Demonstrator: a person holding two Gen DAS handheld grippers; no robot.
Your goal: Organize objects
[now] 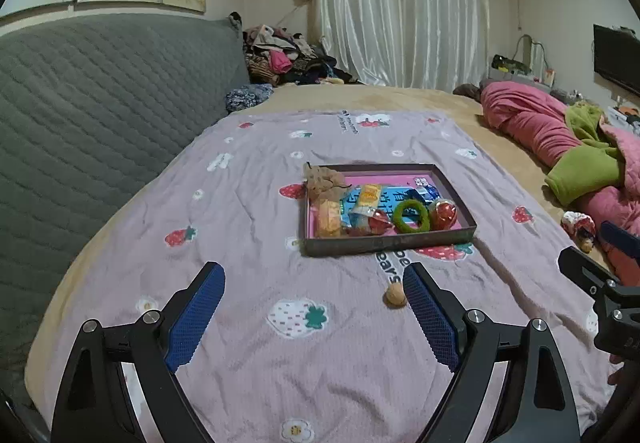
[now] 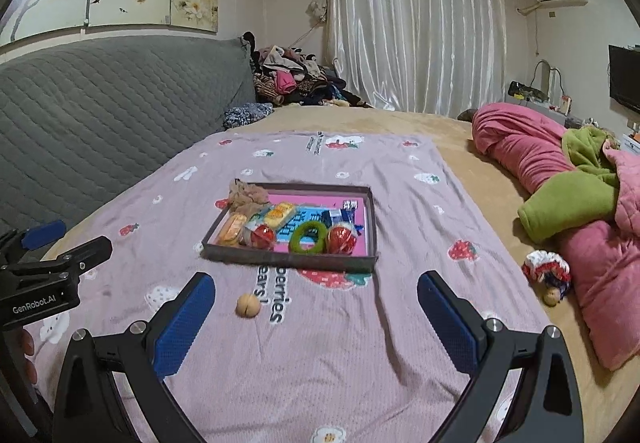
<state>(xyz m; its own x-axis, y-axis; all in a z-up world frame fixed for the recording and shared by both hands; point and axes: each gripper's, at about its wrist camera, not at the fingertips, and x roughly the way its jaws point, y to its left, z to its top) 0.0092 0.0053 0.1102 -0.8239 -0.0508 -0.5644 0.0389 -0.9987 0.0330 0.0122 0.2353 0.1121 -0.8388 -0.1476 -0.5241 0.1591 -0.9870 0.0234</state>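
Note:
A shallow dark tray [image 1: 384, 243] [image 2: 288, 259] with a pink floor sits on the pink strawberry blanket [image 1: 256, 227] [image 2: 400, 211]. It holds a green hair ring [image 1: 411, 217] [image 2: 309, 237], red wrapped balls [image 1: 443, 212] [image 2: 341, 239], yellow snack packets [image 1: 368, 198] [image 2: 280, 214] and a beige bundle [image 1: 320, 179] [image 2: 247, 195]. A small walnut [image 1: 395, 295] [image 2: 248, 306] lies loose on the blanket in front of the tray. My left gripper [image 1: 314, 271] [image 2: 66, 239] is open and empty above the blanket, the walnut by its right finger. My right gripper [image 2: 316, 281] is open and empty; the walnut lies left of its gap.
A small knitted doll [image 1: 578, 227] [image 2: 547, 271] lies on the tan sheet to the right. Pink and green bedding [image 1: 560, 139] [image 2: 560, 179] is heaped along the right. A grey quilted headboard [image 1: 100, 107] [image 2: 100, 103] runs along the left, and clothes [image 1: 288, 59] [image 2: 296, 79] are piled behind.

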